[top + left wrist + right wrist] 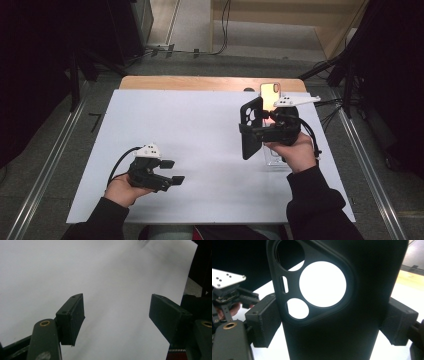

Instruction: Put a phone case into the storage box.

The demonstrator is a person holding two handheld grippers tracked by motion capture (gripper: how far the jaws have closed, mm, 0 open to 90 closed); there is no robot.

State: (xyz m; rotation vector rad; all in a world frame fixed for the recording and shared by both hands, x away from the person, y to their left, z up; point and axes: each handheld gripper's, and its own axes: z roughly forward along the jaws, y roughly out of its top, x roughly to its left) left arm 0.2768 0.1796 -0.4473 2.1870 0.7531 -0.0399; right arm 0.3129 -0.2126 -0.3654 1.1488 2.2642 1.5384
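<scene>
Closest to the person, the left gripper point(170, 172) sits low over the near left part of the white sheet point(200, 145), its jaws standing well apart with nothing between them; the left gripper view looks past the two pads at bare paper.

Farther out on the right, the right gripper point(252, 131) has a black phone case point(251, 127) clamped by its long edges. It holds the case on end, clear of the sheet, and in the right gripper view the pads press on both sides just below the camera cut-outs.

Just behind that hand a phone point(270, 96) stands upright with its shiny back catching orange light, apparently in a clear stand point(272, 159), though I can't make the stand out well.

My guess is the case is headed for that phone. To do it well, the case's open side should be squared to the phone's back first, the cut-outs lined up with the lens corner, and one edge pushed on before the other. The free gripper could steady the phone so that it doesn't tip.

The sheet covers most of a wooden table point(200, 82), a strip of which shows at the far edge. Beyond it are grey floor, cables point(220, 30) and dark stands on both sides.
</scene>
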